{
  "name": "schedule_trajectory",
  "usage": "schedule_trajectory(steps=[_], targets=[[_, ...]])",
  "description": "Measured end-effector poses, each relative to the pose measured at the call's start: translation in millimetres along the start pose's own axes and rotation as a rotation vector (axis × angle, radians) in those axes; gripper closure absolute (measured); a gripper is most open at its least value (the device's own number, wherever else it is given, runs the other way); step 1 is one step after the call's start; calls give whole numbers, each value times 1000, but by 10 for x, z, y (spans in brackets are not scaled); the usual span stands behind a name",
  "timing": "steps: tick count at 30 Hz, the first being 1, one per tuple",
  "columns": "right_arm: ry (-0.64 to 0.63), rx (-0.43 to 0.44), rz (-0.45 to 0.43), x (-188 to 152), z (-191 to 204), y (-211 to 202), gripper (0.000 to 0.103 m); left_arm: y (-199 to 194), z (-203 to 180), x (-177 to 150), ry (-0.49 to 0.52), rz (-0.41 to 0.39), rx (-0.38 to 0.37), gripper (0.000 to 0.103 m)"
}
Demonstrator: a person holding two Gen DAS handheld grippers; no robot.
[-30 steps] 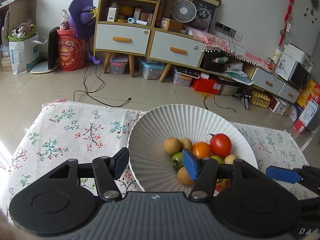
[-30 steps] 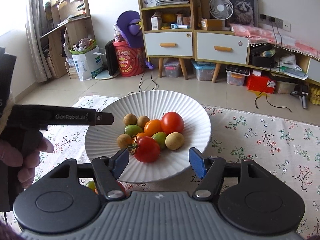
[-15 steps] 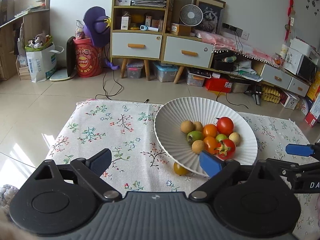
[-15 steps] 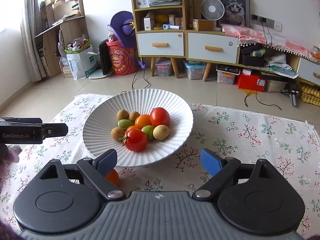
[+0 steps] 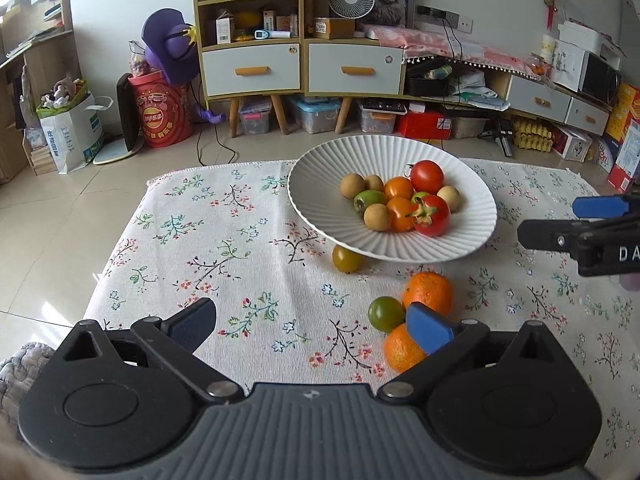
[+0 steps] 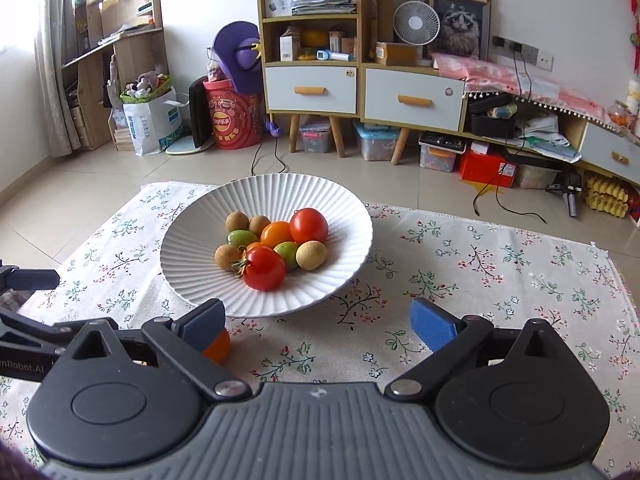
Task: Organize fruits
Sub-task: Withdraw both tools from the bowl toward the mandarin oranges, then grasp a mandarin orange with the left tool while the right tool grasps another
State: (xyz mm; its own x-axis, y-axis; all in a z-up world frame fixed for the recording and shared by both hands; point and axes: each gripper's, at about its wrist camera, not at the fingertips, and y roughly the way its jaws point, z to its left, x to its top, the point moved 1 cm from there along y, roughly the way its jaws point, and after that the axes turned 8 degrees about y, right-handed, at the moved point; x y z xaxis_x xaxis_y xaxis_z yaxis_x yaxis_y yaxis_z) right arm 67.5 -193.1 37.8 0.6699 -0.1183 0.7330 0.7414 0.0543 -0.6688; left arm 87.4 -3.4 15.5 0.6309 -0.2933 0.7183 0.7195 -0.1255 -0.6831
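A white ribbed bowl [image 5: 320,168] [image 6: 200,220] on the flowered cloth holds red and orange tomatoes, green fruits and brown longans. On the cloth in front of it lie a yellow-green tomato [image 5: 347,259], a green tomato [image 5: 385,313] and two oranges [image 5: 428,292] [image 5: 402,350]. My left gripper [image 5: 312,326] is open and empty above the cloth, its right finger over the near orange. My right gripper [image 6: 318,322] is open and empty just in front of the bowl; an orange [image 6: 218,346] peeks from behind its left finger.
The flowered cloth [image 5: 208,240] covers a low table; its left and far edges drop to tiled floor. Cabinets, boxes and cables stand far behind. The right gripper's side [image 5: 580,236] shows at the right of the left wrist view.
Both grippers have pulled back from the bowl and opened wider. The loose fruits in front of the bowl have come into the left wrist view.
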Motion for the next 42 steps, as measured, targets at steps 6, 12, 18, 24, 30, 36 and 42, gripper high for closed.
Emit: schedule_trajectory(steps=[6,12,18,24,30,36,42], targets=[[-1,0,7,-40,6,8,3,19,-49,-123,26,17,7,5],[-26,18,51,-137,65,31,3,72,-117,-244,65,14,15,5],[-85,37,82,-226,159,38,3,177,-234,-355,126,27,16,5],[-121,-9,128,-297,239,109,3,256,-336,-370,124,44,-32,5],[-107,-35,163,-311,258,179,3,274,-451,-329,145,33,-76,6],[-90,-45,176,-301,262,196,3,294,-511,-272,145,16,-127,27],[-84,-55,184,-287,254,229,3,279,-514,-271,147,7,-181,49]])
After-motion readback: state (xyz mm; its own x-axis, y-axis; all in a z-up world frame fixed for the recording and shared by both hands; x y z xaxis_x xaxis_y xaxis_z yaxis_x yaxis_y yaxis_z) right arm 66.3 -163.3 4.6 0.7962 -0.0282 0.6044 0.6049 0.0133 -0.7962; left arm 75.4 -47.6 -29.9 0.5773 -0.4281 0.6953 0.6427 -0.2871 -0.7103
